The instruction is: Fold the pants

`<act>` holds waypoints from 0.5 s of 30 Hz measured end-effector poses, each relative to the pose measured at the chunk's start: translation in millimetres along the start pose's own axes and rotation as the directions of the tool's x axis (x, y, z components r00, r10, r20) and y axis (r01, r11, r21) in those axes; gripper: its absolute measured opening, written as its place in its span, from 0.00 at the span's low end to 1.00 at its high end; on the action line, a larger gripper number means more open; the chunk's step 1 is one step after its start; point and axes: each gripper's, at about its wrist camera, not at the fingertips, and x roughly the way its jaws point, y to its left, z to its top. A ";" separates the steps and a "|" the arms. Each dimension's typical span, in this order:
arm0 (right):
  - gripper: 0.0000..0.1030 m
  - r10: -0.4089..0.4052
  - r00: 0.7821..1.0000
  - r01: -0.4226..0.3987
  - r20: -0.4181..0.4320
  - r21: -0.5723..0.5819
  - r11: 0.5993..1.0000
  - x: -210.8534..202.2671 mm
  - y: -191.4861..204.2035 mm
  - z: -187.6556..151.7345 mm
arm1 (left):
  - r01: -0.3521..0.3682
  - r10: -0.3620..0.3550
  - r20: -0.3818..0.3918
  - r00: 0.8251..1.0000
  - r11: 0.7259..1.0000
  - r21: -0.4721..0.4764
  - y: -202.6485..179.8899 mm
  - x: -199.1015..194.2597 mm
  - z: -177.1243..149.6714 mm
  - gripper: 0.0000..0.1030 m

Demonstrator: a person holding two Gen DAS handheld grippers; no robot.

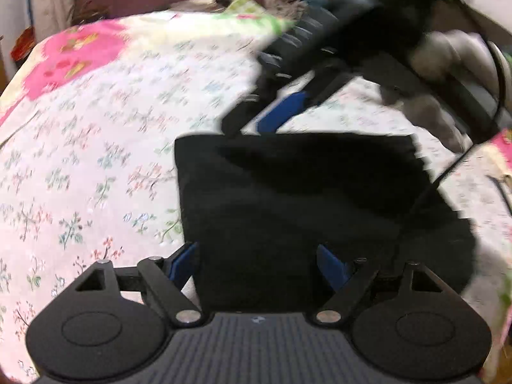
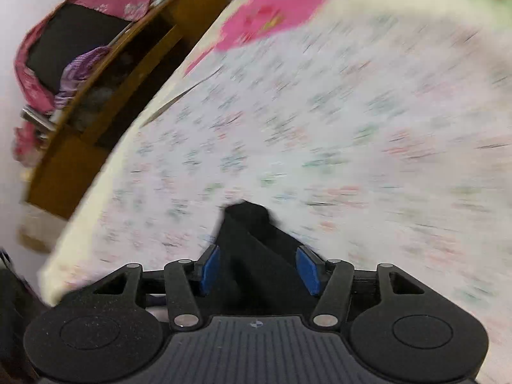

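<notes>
Black pants (image 1: 288, 198) lying folded square on the bed (image 1: 96, 160).
Left gripper (image 1: 259, 265) jaws gaping wide around them; right gripper (image 2: 259, 268) jaws are half-parted around cloth; folding looks nearly finished.

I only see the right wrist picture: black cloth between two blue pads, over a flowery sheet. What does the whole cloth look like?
Observer: In the left wrist view the pants are a folded black rectangle lying flat on the bedsheet.
Operator: Where is my gripper on them?
Observer: The right hand-held gripper is at the rectangle's far edge, towards its left corner.
Operator: And the other one?
Observer: The left hand-held gripper is at the near edge, jaws wide open, gripping nothing.
</notes>
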 end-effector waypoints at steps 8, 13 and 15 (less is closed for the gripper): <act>0.43 0.156 0.980 -0.142 -0.125 0.115 0.983 64.4 3.5 27.7 | -0.023 0.024 -0.015 1.000 0.996 0.088 -25.1 20.5 -19.7 0.94; 0.27 0.181 0.961 -0.231 0.210 0.240 0.943 19.3 -27.2 57.8 | -0.021 0.022 -0.025 0.999 0.997 0.068 -27.1 21.5 -21.1 0.94; 0.27 0.124 0.950 -0.198 0.287 0.243 0.950 -8.2 -25.8 60.3 | -0.040 0.042 -0.029 0.999 0.996 0.076 -28.7 17.8 -18.1 0.93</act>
